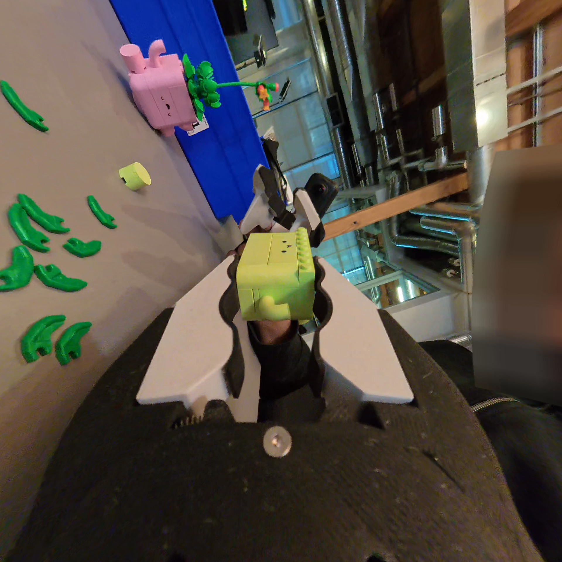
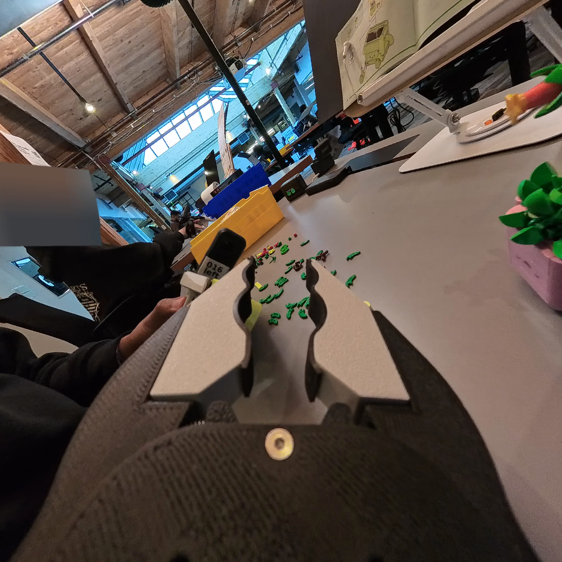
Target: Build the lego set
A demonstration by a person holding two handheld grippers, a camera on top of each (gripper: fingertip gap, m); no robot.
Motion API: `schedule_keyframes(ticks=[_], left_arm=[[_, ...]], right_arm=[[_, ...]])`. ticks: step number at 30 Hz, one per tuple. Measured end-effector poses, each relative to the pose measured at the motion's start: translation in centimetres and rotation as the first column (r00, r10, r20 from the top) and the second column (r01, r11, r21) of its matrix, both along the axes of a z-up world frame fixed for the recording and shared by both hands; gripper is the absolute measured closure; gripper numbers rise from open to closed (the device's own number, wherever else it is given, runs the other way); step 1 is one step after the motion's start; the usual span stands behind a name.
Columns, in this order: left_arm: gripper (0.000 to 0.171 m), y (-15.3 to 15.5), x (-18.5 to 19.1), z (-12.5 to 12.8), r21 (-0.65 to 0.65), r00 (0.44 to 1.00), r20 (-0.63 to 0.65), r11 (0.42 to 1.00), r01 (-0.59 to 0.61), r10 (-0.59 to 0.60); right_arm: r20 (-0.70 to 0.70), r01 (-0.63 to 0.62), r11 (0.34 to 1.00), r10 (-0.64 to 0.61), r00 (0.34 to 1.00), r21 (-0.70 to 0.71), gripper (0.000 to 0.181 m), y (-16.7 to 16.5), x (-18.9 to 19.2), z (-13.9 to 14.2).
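My left gripper (image 1: 275, 267) is shut on a lime-green lego box pot (image 1: 273, 273) with a small face and a row of studs, held up off the grey table (image 1: 76, 158). My right gripper (image 2: 281, 264) is open and empty, with its fingers just over the far side of the pot; it also shows in the left wrist view (image 1: 289, 219). Lime edges of the pot (image 2: 254, 313) peek out behind its fingers. A lime round piece (image 1: 135, 176) and several green leaf pieces (image 1: 30, 225) lie on the table.
A finished pink pot with a green plant (image 1: 161, 91) stands by a blue bin (image 1: 219, 146). In the right wrist view a yellow bin (image 2: 243, 222), an instruction booklet on a stand (image 2: 380, 45) and scattered leaf pieces (image 2: 289, 292) lie beyond. A person's hand (image 2: 152, 322) holds the left gripper. There is about 8 centimeters between the tips of the two grippers. The lime round piece (image 1: 135, 176) sits 9 centimeters or so from the ends of my right fingers.
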State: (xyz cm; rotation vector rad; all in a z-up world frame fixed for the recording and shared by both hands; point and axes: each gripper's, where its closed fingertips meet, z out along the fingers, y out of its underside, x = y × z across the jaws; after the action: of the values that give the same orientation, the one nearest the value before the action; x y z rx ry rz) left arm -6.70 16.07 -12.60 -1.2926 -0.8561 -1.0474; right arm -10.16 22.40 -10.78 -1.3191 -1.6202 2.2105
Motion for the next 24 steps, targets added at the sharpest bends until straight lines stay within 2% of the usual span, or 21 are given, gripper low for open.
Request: schedule_keyframes(ticks=[19,24], left_arm=[[0.127,0.7,0.5,-0.9,-0.125,0.989,-0.147,0.992,-0.004,-0.014],[0.127,0.9,0.8,-1.4,-0.192,0.964,-0.265,0.981,-0.021,-0.031]], right_arm=[[-0.007,-0.001,1.0,0.001,1.0,-0.016,0.149,0.1,0.0,0.2],[-0.01,0.003,1.0,-0.003,1.0,-0.015,0.15,0.2,0.0,0.2]])
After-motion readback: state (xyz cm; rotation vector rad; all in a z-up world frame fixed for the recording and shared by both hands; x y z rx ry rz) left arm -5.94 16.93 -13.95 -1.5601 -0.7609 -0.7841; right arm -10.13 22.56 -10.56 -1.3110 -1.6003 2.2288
